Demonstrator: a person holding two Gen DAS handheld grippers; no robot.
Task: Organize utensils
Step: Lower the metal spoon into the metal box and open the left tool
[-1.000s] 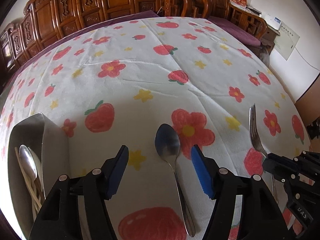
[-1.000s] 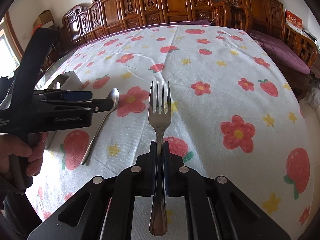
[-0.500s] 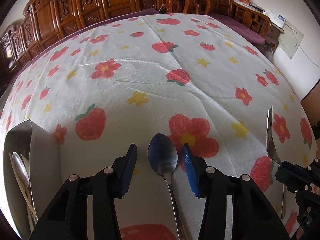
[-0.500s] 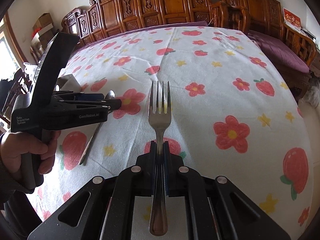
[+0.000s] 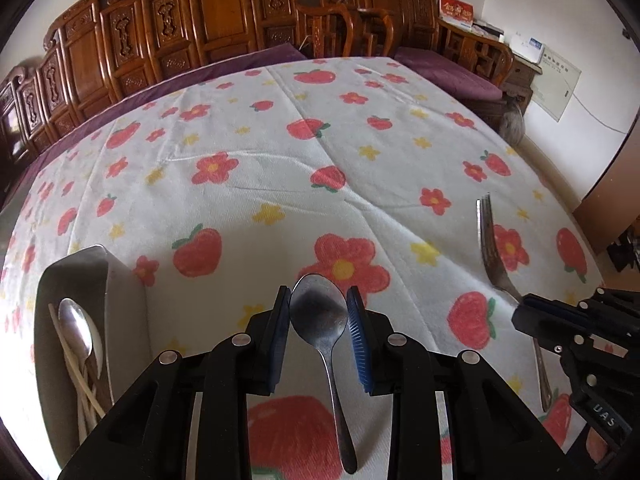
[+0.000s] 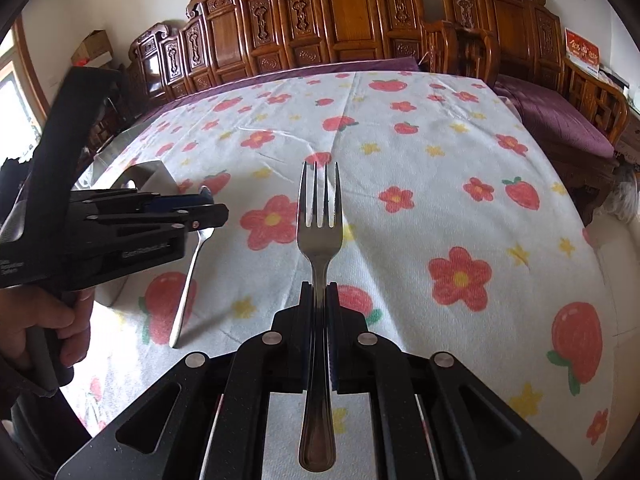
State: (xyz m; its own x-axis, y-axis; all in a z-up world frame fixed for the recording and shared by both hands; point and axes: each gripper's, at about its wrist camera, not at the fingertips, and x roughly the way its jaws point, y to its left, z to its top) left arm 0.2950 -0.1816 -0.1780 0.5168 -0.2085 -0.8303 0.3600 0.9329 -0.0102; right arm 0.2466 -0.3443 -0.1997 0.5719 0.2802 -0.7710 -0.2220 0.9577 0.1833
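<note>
The left gripper (image 5: pixel 319 318), jaws just closing, gripped the spoon (image 5: pixel 320 316) bowl-forward, handle trailing back. The right gripper (image 6: pixel 319 312) clamped the fork (image 6: pixel 319 236), tines forward.

A polished steel spoon (image 5: pixel 319 320) is gleaming between ribbed blue rubber pads (image 5: pixel 357 340) on matt black plastic fingers. A glossy steel fork (image 6: pixel 319 236) is shining between the other fingers. Beneath them, a matt woven flowered cloth (image 5: pixel 280 168) is showing creases; left, a brushed-metal holder (image 5: pixel 120 296).
</note>
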